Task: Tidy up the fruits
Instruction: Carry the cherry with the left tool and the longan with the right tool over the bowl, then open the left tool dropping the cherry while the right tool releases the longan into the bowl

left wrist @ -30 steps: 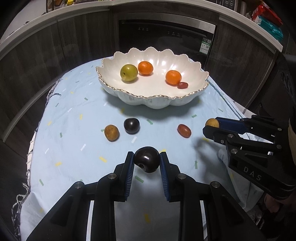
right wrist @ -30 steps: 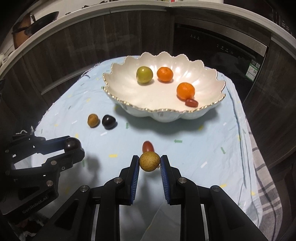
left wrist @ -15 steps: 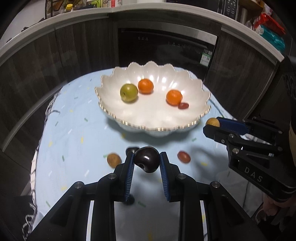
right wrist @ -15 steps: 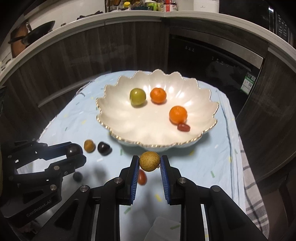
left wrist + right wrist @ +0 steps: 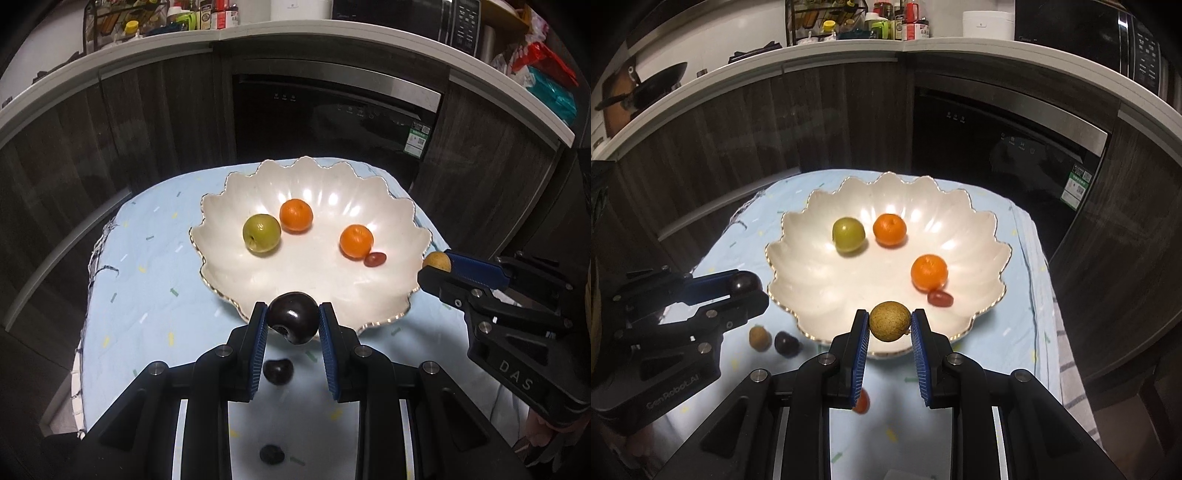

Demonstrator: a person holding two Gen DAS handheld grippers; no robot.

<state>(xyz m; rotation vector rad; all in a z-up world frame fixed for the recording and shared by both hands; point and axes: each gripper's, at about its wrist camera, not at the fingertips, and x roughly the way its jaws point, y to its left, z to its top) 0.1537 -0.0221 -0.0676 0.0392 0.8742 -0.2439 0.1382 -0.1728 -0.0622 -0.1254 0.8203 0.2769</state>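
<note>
**Two fruits carried to the rim of a scalloped bowl**

A dark plum (image 5: 293, 322) is clamped between the blue pads of the left gripper (image 5: 293, 325), and a tan, speckled round fruit (image 5: 890, 320) is clamped the same way in the right gripper (image 5: 890, 322). Both fruits are held in the air, just at the near rim of the white scalloped bowl (image 5: 402, 295), which lies ahead of the fingertips on a pale blue cloth (image 5: 147, 266).

For a clean placement, each fruit is best carried a little further ahead, past the rim and over bare bowl floor, lowered close to the surface, and only then let go, so that it neither drops hard nor rolls into the fruit already there. The two grippers should be kept apart over the bowl.

Inside the bowl, beyond the fingertips, four fruits are seen: a green fruit (image 5: 261, 234) with an orange (image 5: 296, 215) just beside it, and to the right a second orange (image 5: 356, 242) touching a small red fruit (image 5: 375, 259).

Outside the bowl, below and behind the fingertips, three fruits are left on the cloth: a small tan fruit (image 5: 760, 337), a dark fruit (image 5: 785, 343) just beside it, and a red fruit (image 5: 862, 401) partly hidden by the right gripper's finger.
</note>
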